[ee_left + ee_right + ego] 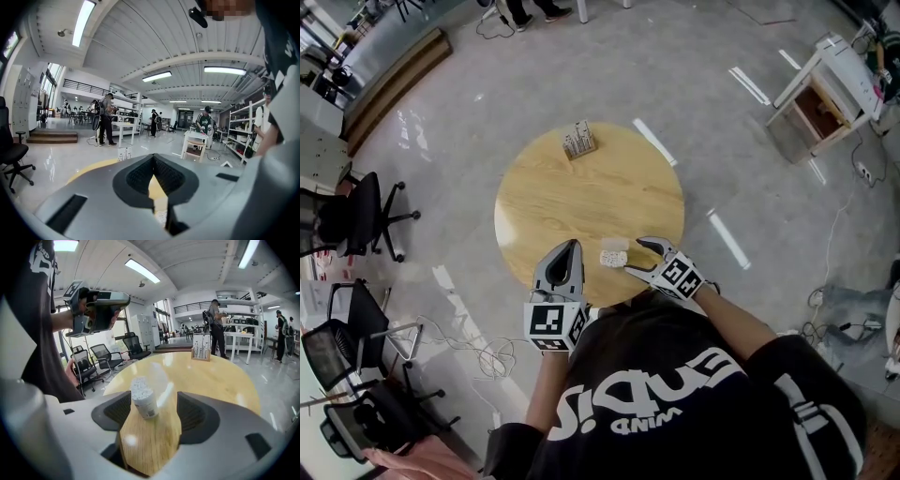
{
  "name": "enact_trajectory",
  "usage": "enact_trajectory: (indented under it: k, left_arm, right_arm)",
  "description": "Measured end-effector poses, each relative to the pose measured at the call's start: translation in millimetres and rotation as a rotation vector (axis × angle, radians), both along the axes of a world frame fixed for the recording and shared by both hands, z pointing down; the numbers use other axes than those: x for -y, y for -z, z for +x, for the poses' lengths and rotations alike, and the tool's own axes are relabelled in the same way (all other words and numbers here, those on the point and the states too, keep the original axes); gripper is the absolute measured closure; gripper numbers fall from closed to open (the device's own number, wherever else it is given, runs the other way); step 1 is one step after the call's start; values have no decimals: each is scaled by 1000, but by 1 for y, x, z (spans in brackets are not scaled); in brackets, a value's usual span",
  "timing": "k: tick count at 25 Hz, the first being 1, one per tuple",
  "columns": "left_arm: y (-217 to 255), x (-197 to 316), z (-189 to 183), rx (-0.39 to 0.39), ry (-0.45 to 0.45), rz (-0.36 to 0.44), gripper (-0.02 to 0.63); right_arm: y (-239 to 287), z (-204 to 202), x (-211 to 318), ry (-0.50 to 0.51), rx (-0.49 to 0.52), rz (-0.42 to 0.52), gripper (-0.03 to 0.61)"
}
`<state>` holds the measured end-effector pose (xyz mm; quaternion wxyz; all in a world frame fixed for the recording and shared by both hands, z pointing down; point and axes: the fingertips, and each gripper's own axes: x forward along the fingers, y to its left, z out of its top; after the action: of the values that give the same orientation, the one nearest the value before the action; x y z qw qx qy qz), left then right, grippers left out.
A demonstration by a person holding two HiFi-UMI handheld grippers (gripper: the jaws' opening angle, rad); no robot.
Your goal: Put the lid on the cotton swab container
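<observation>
Got the container (610,255) upright on the table (581,197), close to the near edge, uncapped, packed with white swab heads. Seeing the right gripper (639,257) low at that edge, jaws spread wide, with the container in the gap at the jaw tips, nearer one pad, no contact visible. Can make out what looks like the clear lid (161,380) just beside the container on the tabletop; can't tell whether touching it. Reading the left gripper (571,246) as fully closed with nothing between the jaws, held up off the table to the left of the container, pointed out across the room. Also spotting a small stand (579,141) at the far edge of the table, well apart from the container. Office chairs (356,216) on the floor left of the table. People standing at benches in the background of both gripper views.
</observation>
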<state>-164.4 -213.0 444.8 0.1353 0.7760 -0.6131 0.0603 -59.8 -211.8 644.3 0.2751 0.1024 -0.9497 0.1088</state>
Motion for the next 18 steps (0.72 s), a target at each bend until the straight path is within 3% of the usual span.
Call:
enact_trajectory:
  k: [8, 18]
  left_arm:
    - [-1, 0, -10, 14, 24, -15, 603]
    - [-2, -3, -18, 15, 40, -19, 603]
  right_arm:
    - [-27, -24, -11, 71, -40, -46, 296]
    - [-47, -36, -14, 80, -70, -72, 296]
